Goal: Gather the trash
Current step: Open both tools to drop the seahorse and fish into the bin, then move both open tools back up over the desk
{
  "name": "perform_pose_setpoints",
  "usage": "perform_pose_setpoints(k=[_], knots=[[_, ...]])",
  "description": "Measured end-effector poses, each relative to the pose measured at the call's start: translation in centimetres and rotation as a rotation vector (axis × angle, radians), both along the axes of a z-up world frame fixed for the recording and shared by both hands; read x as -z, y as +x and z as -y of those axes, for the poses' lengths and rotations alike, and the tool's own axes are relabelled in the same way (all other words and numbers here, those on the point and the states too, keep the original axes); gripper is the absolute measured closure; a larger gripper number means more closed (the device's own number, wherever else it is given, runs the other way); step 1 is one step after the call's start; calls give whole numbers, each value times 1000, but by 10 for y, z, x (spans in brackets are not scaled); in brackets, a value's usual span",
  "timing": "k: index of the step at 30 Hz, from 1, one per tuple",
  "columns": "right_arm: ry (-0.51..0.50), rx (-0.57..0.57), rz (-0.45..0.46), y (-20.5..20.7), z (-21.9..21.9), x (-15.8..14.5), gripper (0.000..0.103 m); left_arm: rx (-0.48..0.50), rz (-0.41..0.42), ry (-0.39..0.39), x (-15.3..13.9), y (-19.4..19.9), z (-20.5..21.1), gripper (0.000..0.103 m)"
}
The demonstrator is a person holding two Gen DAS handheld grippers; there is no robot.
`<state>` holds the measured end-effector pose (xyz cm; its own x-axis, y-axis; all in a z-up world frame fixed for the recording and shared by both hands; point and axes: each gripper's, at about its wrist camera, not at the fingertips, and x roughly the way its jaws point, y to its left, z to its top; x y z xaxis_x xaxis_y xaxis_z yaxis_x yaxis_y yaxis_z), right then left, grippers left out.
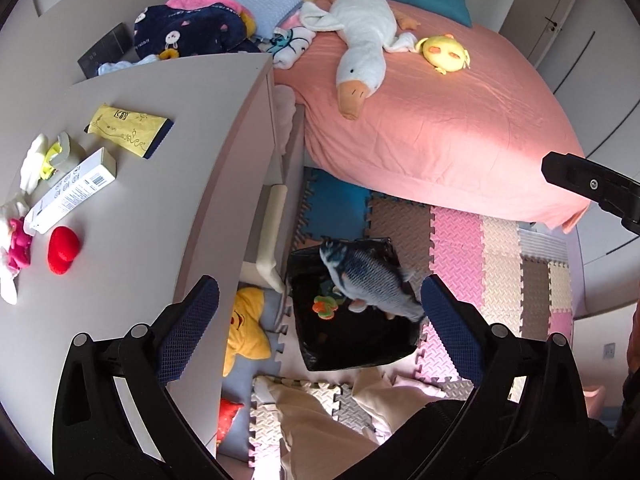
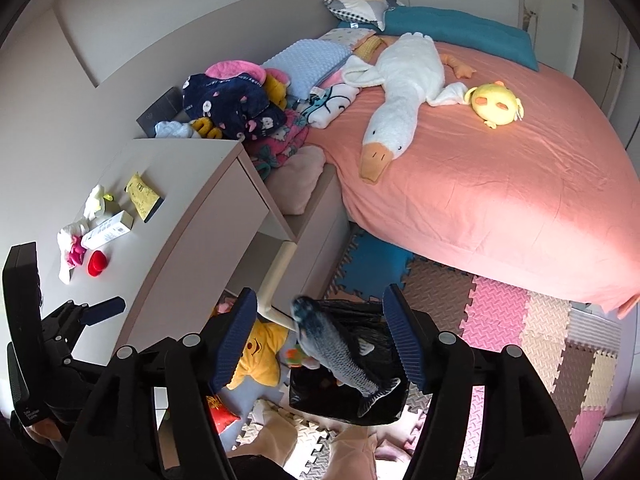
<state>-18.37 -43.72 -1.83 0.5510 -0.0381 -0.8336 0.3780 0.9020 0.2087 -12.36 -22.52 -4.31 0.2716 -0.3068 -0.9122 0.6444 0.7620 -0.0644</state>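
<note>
A bedroom seen from above, both claws pointing steeply down toward the floor. On the grey tabletop [image 1: 132, 184] at left lie a red plush piece [image 1: 62, 250], a pink toy [image 1: 19, 246], a white barcoded carton [image 1: 72, 192] and a yellow sachet [image 1: 128, 130]. Beside the tabletop's edge, a yellow star cushion [image 1: 246, 324] rests on the foam puzzle-mat floor [image 1: 472, 248].

The left claw [image 1: 320, 328] stands released, its blue-padded fingers spread wide with nothing pressed between them. Below it, a black bin bag [image 1: 352, 344] sits open on the mat, and a grey plush fish [image 1: 370, 280] is over the bag's mouth, apart from both pads; whether it rests on the rim or is in the air cannot be told. A small orange-and-green item [image 1: 325, 306] lies inside the bag.

In the right wrist view the right claw [image 2: 320, 340] is likewise released, its pads clear of the fish [image 2: 340, 354], which shows between them above the bag [image 2: 352, 404]. The left claw's finger [image 2: 104, 310] shows at that view's left edge, over the tabletop.

At right, the bed [image 1: 440, 128] with its salmon-pink sheet carries a white plush goose [image 1: 362, 52] and a yellow plush chick [image 1: 444, 52].
</note>
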Motion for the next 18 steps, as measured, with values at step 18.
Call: perform_pose_setpoints(k=[18], knots=[[14, -58, -12, 22, -23, 4, 34, -86, -15, -11, 3, 13, -35, 5]])
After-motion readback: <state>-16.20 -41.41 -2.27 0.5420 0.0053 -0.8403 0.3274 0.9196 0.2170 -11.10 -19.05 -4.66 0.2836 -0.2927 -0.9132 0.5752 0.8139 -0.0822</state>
